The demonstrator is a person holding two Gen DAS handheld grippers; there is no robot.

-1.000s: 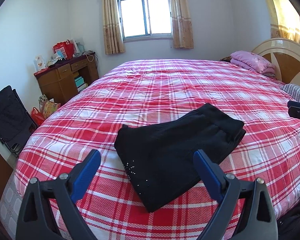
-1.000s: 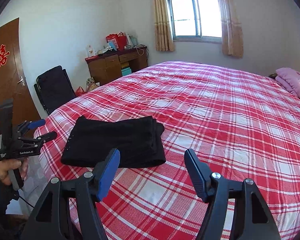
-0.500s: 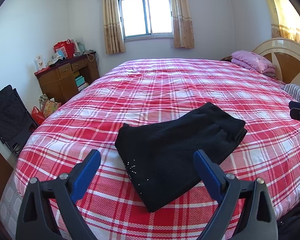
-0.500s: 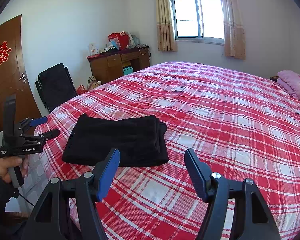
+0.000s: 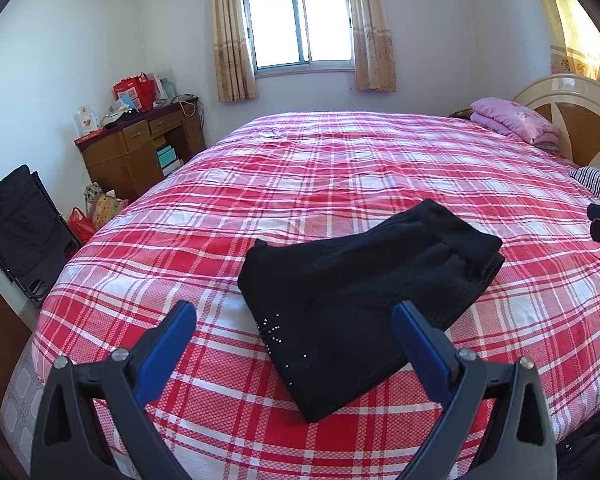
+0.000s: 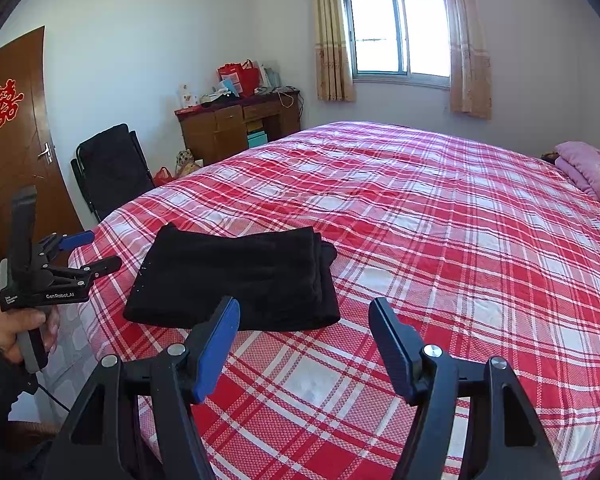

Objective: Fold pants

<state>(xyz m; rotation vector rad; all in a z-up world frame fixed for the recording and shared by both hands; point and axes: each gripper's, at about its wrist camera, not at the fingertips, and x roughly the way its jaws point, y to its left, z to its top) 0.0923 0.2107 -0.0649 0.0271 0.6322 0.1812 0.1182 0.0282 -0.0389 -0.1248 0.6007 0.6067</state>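
Black pants [image 5: 364,292] lie folded into a compact stack on the red plaid bedspread [image 5: 340,168], near the bed's front corner; small studs dot one edge. In the right wrist view the same pants [image 6: 240,276] sit left of centre. My left gripper [image 5: 296,320] hovers open just short of the pants, nothing between its blue pads. From the right wrist view the left gripper [image 6: 96,250] shows at the left, held in a hand [image 6: 16,328]. My right gripper [image 6: 304,312] is open above bare bedspread, to the right of the pants.
A pink folded blanket [image 5: 512,120] lies by the headboard [image 5: 572,112]. A wooden desk [image 6: 236,128] with bags, a black folding chair [image 6: 108,168] and a door [image 6: 12,152] stand beyond the bed's left side. A curtained window [image 5: 300,28] is behind.
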